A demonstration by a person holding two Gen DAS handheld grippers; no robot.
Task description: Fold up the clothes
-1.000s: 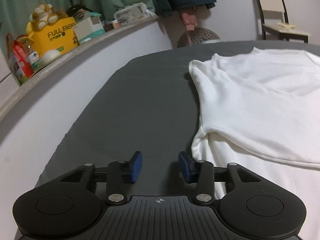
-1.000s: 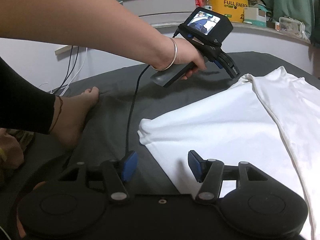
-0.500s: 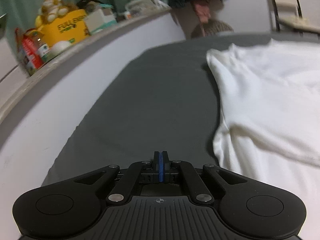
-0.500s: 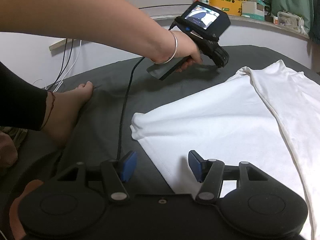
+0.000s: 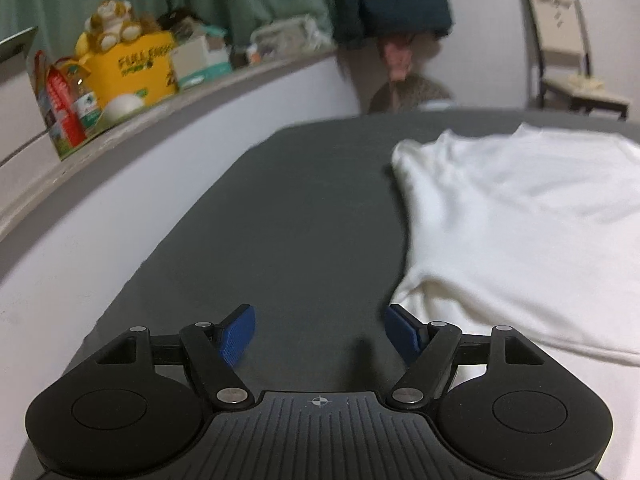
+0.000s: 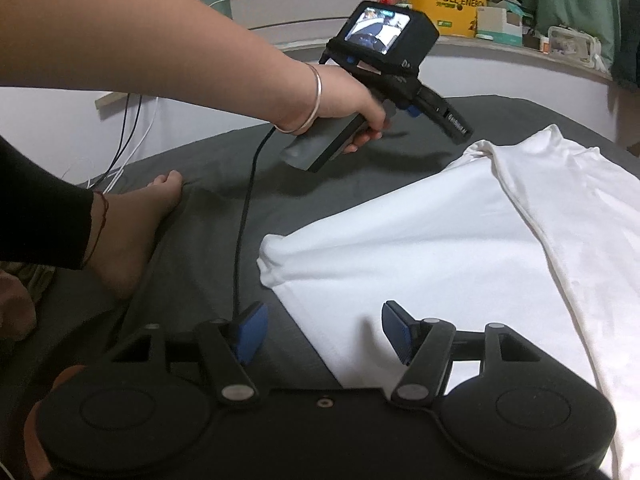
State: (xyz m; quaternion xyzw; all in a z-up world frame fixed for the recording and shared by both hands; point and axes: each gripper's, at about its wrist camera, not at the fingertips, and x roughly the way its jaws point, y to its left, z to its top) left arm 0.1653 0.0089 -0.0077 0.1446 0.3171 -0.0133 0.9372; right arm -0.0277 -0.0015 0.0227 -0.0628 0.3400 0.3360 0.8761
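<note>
A white garment lies spread on the dark grey bed, with one side folded over its body. My left gripper hovers over bare sheet just left of the garment's edge; its jaws are opening and nothing is between them. In the right wrist view the white garment fills the right half. My right gripper hangs above its near folded edge, jaws opening, with cloth below them but not pinched. The left gripper's body shows there, held in a hand near the garment's far corner.
A ledge along the bed carries a yellow box, a plush toy, bottles and cartons. A chair stands at the far right. A person's bare foot rests on the bed at left, beside a black cable.
My left gripper shut fully half a second ago and has since opened wide, shifting slightly beside the garment's edge. My right gripper has opened a little more and stayed in place.
</note>
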